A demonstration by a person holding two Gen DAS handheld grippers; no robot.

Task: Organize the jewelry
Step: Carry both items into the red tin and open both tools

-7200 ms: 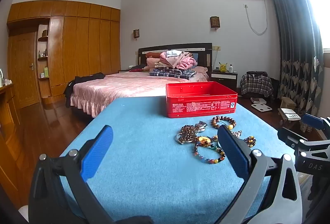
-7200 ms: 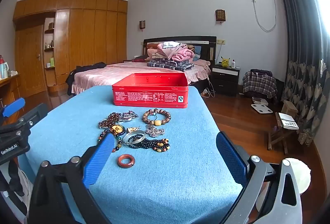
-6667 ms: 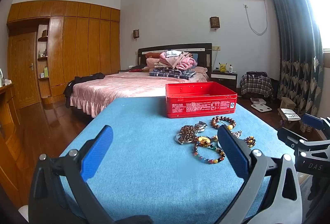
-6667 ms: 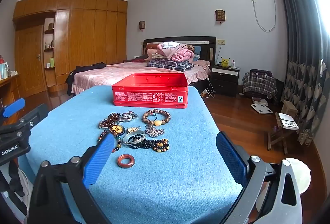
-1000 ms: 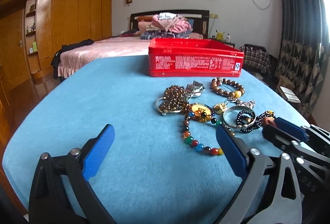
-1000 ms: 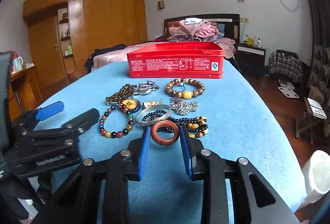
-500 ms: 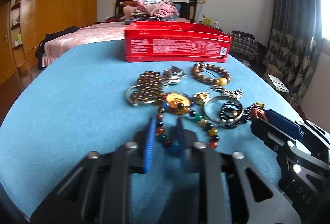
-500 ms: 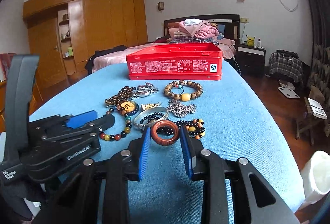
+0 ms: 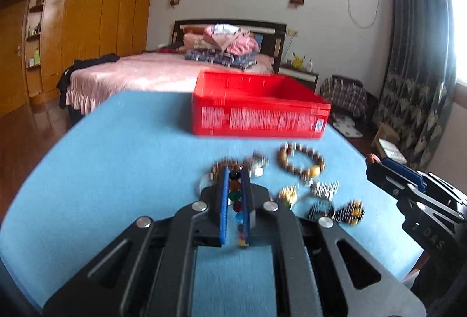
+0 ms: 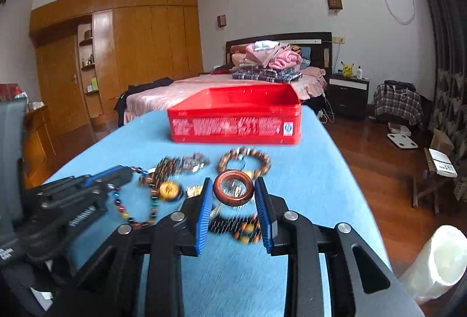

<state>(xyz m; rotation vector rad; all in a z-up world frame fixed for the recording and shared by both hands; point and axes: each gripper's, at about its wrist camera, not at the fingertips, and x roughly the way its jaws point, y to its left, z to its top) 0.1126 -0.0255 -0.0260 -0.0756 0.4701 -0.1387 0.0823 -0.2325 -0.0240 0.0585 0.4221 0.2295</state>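
The left claw (image 9: 235,197) is clamped on a bead bracelet (image 9: 235,200) and the right claw (image 10: 233,200) pinches a brown ring (image 10: 233,186) by its edges. The bracelet's loose end dangles below the left claw and, though blur hides detail, may snag the pile (image 10: 186,168) just ahead; the ring could pop out before reaching the tin (image 10: 235,124) beyond.

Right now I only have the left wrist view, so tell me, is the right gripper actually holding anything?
Observer: Yes. The right gripper is shut on a reddish-brown ring, pinched flat between its fingers.
Operator: And the bracelet in my left one, how does it sit?
Observer: The multicoloured bead bracelet trails as an open loop from the left gripper. Blur hides whether it is off the cloth.
Operator: Anything beyond the table on the right?
Observer: A white open-topped cylinder stands on the floor just off the right edge of the blue-covered table.
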